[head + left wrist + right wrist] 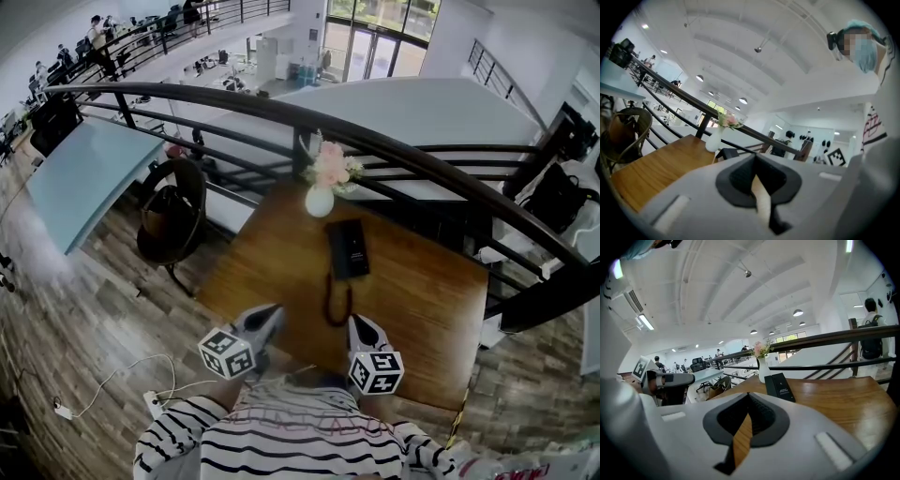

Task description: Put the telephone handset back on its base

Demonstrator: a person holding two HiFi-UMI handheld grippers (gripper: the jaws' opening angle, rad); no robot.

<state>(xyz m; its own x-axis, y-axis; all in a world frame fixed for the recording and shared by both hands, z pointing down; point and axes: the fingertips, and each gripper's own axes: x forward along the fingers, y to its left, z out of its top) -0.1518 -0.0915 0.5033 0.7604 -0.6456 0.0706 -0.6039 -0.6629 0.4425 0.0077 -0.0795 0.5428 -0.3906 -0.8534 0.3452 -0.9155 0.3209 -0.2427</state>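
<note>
We hold both tools low over the near edge of the brown wooden tabletop (262, 262). The left hand-held gripper (269, 317) and the right hand-held gripper (362, 325) are each clenched on nothing, jaws together. The flat black telephone (348, 247) lies well ahead of them, toward the far edge, and its dark red coiled cord (330, 302) loops back toward us. In the right gripper view a long black handset (770, 387) seems to lie along the left side of the black base (784, 386), touching it. We cannot tell whether it is fully seated. This fits either a handset about to be lifted off or one already returned, so we judge that no move is clearly due. Just behind the telephone stands a small white vase (319, 202) holding pink flowers (331, 167) with green sprigs.
</note>
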